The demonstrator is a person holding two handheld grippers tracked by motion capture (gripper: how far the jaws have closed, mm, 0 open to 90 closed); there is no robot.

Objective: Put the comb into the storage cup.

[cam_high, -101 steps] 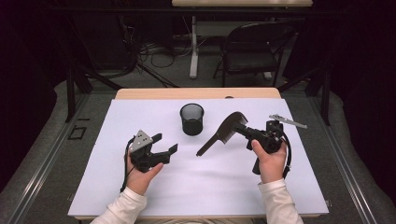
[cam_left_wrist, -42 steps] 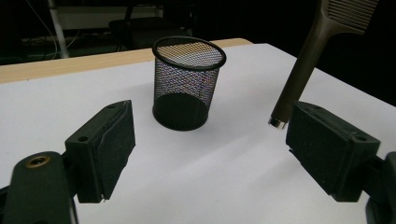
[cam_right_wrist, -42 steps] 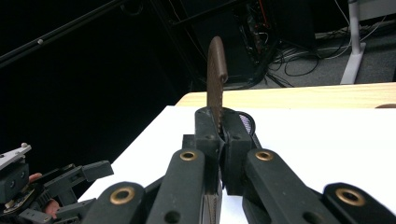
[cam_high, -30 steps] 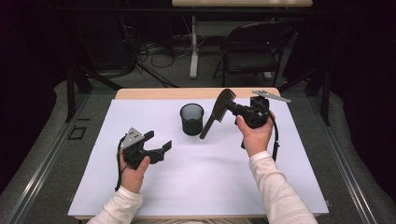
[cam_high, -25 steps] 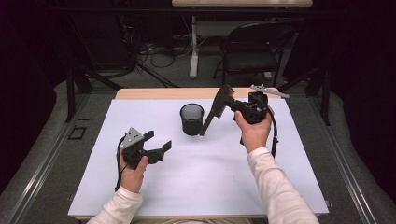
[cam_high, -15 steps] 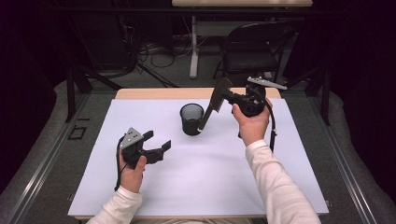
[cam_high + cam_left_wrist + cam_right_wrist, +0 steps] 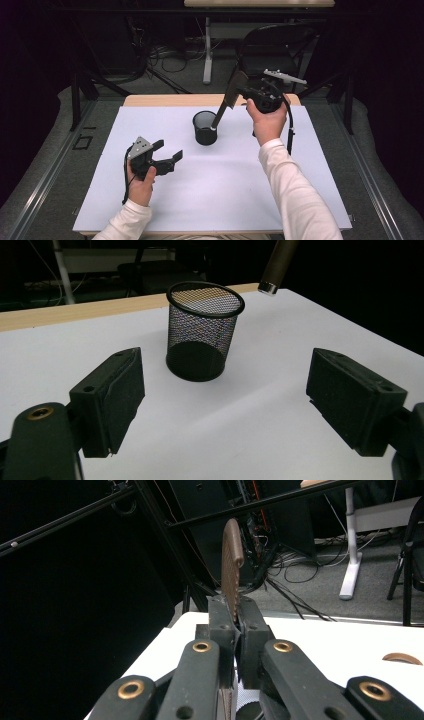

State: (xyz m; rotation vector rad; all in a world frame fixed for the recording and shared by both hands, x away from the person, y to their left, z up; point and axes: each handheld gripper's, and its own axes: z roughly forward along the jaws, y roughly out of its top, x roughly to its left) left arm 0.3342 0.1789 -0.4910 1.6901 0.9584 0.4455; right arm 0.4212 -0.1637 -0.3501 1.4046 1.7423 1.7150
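A brown spatula [image 7: 226, 102] hangs steeply over the table, blade end up and handle end down. My right gripper [image 7: 245, 92] is shut on its blade, raised above the table's far side. The handle tip sits at the rim of a black mesh cup [image 7: 205, 130] that stands upright on the white sheet. In the right gripper view the blade [image 7: 231, 565] rises edge-on from my closed right gripper [image 7: 235, 630]. My left gripper [image 7: 170, 157] rests low at the left, open and holding nothing. In the left gripper view, the cup [image 7: 202, 335] stands ahead of the left gripper [image 7: 227, 385], with the handle tip [image 7: 275, 265] above its right side.
The white sheet [image 7: 200, 200] covers the table, with a wooden strip [image 7: 165, 100] along the far edge. Beyond the table stand a black chair [image 7: 280, 45], a desk leg [image 7: 207, 50] and cables on the floor. A cable [image 7: 290, 130] trails from the right gripper.
My right hand has risen and moved toward the cup. The spatula has tipped more upright, and its handle tip has come to the cup's rim. The left gripper has stayed put.
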